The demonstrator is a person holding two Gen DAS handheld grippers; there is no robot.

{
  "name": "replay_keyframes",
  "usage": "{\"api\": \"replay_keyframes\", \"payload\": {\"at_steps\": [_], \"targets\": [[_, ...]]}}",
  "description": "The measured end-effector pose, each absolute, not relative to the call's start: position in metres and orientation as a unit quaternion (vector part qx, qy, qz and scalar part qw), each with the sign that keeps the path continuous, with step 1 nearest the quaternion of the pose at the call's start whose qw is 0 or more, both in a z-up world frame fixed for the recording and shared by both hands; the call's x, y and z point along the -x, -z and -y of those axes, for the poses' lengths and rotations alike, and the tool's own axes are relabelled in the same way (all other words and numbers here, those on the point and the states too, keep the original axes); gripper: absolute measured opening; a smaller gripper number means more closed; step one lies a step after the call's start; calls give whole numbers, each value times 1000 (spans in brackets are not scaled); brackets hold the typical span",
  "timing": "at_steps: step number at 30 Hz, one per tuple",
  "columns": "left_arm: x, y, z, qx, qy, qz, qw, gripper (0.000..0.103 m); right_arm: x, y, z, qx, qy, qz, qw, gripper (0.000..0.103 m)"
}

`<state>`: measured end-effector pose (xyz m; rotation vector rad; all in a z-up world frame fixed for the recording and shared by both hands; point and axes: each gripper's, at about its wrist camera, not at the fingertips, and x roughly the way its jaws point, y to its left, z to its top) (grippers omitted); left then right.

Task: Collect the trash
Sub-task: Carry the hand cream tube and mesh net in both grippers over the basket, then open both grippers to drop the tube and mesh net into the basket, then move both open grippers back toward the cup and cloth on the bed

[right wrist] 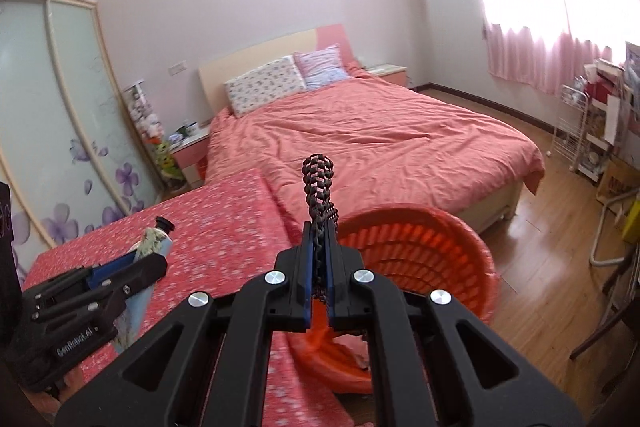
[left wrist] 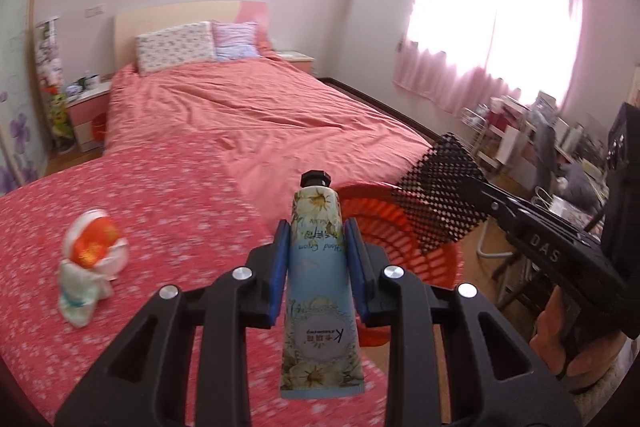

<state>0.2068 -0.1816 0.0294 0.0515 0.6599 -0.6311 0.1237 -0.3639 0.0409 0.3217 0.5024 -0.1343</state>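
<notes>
Both grippers tilt downward: left gripper (left wrist: 319, 247) fingers clamp a hand-cream tube (left wrist: 320, 291), right gripper (right wrist: 319, 251) fingers pinch black mesh (right wrist: 318, 187) above the orange basket (right wrist: 452, 227), which holds crumpled orange plastic (right wrist: 320, 341).

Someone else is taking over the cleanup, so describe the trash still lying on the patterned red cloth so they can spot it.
Start at the red flower-speckled cloth in front of the bed. Near its left side lies a small crumpled wrapper, white and pale green with a shiny orange patch. It is the only loose item lying there.

Made bed (left wrist: 256, 107), perhaps two pillows (left wrist: 176, 47)
</notes>
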Motion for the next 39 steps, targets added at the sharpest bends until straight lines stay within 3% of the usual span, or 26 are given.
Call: {"api": "replay_keyframes", "payload": {"at_steps": [12, 16, 18, 26, 36, 39], "targets": [[-235, 10, 273, -42, 344, -358, 867, 29, -145, -13, 414, -200, 70, -268, 940, 8], [-247, 23, 276, -46, 329, -371, 867, 36, -153, -1, 419, -208, 72, -285, 933, 36], [-250, 25, 270, -53, 314, -369, 873, 36, -151, 2, 416, -200, 78, -288, 933, 38], [-252, 31, 195, -73, 240, -359, 899, 46, -147, 2, 392, -153, 90, -293, 939, 46], [-275, 49, 37, -55, 68, -369, 925, 75, -159, 13, 334, -113, 49, -323, 938, 52], [-291, 65, 5, -46, 32, -392, 918, 78, -165, 19, 316, -105, 33, -336, 935, 52]]}}
